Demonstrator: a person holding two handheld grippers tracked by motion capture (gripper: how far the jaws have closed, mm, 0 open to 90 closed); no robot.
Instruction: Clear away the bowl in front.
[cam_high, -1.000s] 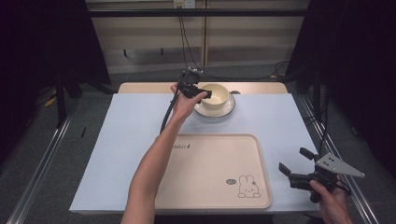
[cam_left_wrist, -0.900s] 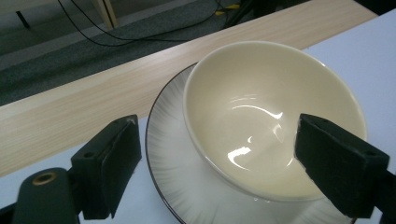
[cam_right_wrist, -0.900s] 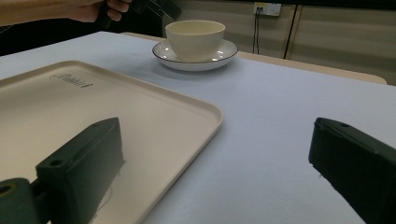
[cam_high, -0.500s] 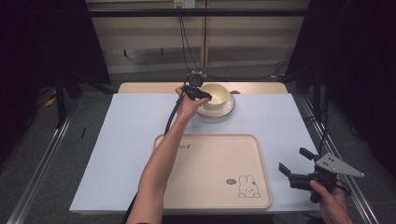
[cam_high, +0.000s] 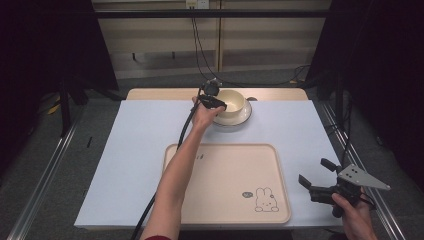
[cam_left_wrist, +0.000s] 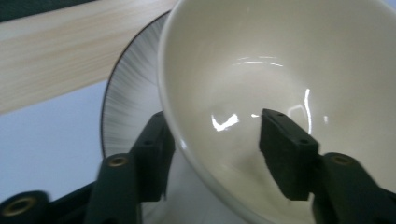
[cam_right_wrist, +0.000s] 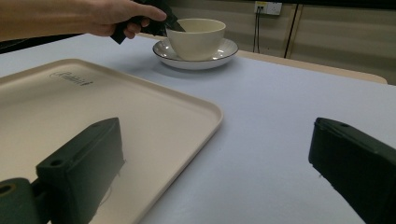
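A cream bowl (cam_high: 233, 101) stands on a dark-rimmed saucer plate (cam_high: 243, 119) at the far middle of the table. My left gripper (cam_high: 218, 106) reaches over the bowl's near-left rim. In the left gripper view its jaws straddle the bowl (cam_left_wrist: 280, 60) wall, one outside above the plate (cam_left_wrist: 126, 107), one inside with a gap to the wall. The left gripper (cam_left_wrist: 215, 123) has just been closing, with the rim between its jaws. My right gripper (cam_high: 314, 171) is held open at the near right, nothing between its jaws (cam_right_wrist: 217, 135).
A cream tray (cam_high: 225, 165) with a rabbit print lies at the near middle on the pale blue table cover. In the right gripper view the tray (cam_right_wrist: 93, 102) is at left, with the bowl (cam_right_wrist: 196, 37) and the left hand beyond it. Wooden table edge runs behind the plate.
The left hand has sunk a little toward the bowl and its jaws have narrowed around the rim. The right gripper has stayed put.
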